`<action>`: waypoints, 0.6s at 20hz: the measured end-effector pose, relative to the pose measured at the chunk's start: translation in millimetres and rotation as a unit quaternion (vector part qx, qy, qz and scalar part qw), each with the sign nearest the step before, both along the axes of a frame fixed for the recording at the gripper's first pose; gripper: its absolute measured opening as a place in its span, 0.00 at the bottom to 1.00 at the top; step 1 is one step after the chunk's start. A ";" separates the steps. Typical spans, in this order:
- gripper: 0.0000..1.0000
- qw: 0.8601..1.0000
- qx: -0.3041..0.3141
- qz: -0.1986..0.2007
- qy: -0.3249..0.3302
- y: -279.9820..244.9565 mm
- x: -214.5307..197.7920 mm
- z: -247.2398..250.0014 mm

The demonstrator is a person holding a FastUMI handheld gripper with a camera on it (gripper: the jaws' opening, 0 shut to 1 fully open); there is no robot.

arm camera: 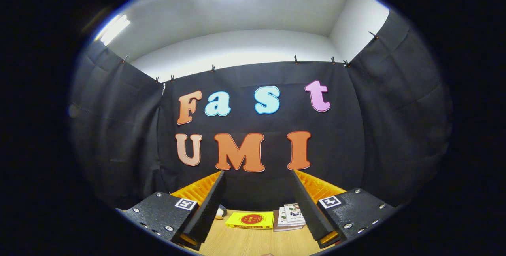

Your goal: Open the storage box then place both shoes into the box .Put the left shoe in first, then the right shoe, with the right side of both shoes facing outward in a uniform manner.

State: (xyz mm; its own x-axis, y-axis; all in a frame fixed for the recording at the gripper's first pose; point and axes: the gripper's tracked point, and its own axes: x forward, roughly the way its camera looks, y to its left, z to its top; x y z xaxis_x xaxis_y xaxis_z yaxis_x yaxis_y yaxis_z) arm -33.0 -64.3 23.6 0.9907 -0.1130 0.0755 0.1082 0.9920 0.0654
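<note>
Two tongs [257,204] fingers spread apart, empty, w/ yellow box [250,220] lying crosswise beyond, books [290,216] beside it.

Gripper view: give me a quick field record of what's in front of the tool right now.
tool: open, fingers spread, nothing between them
surface: wooden table
ahead, between fingers: yellow book, lying flat
beside it: small stack of booklets, touching or nearly so
near one finger: small rounded object, mostly hidden, cannot identify
backdrop: black cloth wall
</note>
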 end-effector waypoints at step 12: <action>0.96 1.000 0.006 0.003 0.010 3.7 2.3 -5.2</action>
State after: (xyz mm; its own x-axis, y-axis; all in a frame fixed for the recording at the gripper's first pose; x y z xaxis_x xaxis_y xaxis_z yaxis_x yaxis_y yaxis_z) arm -30.7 -60.6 18.5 0.9927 -0.1082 0.0539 0.1040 0.9918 0.0747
